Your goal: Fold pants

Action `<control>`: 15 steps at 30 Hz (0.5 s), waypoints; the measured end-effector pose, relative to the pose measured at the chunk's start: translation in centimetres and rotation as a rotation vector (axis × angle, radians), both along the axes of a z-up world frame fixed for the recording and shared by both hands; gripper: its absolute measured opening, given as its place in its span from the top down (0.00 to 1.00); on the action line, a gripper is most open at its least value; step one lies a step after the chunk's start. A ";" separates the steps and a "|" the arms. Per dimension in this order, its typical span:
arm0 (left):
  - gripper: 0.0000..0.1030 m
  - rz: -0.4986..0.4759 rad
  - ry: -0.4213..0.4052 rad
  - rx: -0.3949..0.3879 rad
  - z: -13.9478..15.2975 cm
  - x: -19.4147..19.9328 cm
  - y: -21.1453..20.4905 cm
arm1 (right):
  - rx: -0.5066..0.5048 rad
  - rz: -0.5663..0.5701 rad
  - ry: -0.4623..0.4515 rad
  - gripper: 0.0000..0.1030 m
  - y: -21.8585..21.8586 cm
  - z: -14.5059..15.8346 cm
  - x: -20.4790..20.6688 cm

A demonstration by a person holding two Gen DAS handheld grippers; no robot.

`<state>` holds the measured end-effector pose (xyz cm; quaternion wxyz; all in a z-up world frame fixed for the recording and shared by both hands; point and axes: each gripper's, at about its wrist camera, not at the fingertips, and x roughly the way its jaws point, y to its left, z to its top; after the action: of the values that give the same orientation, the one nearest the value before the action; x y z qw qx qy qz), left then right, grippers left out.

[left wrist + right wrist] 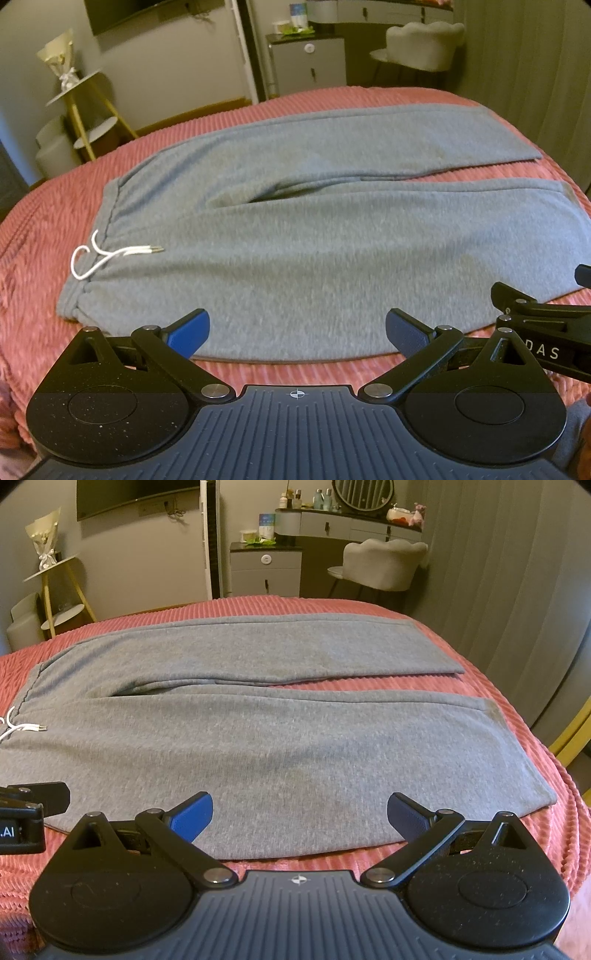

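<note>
Pants (295,229) lie flat on the bedspread (55,206), drawstring (99,254) at 9 o'clock. Left gripper (297,334) and right gripper (299,816) both gape wide, empty, at the near edge.

Grey pants (295,236) flat on pink bedspread (44,229), gaping left tongs (297,334) over their near edge.

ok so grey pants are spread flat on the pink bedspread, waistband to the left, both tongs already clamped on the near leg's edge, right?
Not quite: neither is clamped. The left tongs and right tongs both stand wide open just above the near leg's edge, holding nothing, as each wrist view shows. The rest holds: the grey pants lie flat on the pink bedspread, with the waistband and its white drawstring to the left.
</note>
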<state>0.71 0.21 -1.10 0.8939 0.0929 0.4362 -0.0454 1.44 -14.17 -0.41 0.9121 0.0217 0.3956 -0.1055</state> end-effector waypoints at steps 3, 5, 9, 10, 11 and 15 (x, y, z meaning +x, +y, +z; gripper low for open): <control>0.00 0.000 0.004 0.000 -0.1 0.1 0.0 | 0.000 0.000 0.000 0.02 0.0 0.0 0.0; 0.00 0.000 0.008 0.001 -0.1 0.1 -0.1 | 0.001 -0.001 -0.002 0.02 -0.1 0.0 0.0; 0.00 -0.001 0.010 0.001 -0.1 0.2 -0.1 | 0.004 -0.007 -0.002 0.02 -0.2 0.0 0.0; 0.00 -0.001 0.011 0.001 -0.2 0.2 -0.1 | 0.005 -0.008 -0.002 0.02 -0.2 0.0 0.1; 0.00 -0.001 0.013 0.001 -0.2 0.3 -0.1 | 0.005 -0.010 -0.002 0.02 -0.3 0.0 0.1; 0.00 -0.004 0.017 0.004 -0.3 0.4 -0.3 | 0.006 -0.015 0.000 0.02 -0.5 -0.1 0.2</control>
<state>1.07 -0.08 -1.45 0.8898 0.0954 0.4438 -0.0473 1.65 -14.68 -0.54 0.9113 0.0273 0.3956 -0.1110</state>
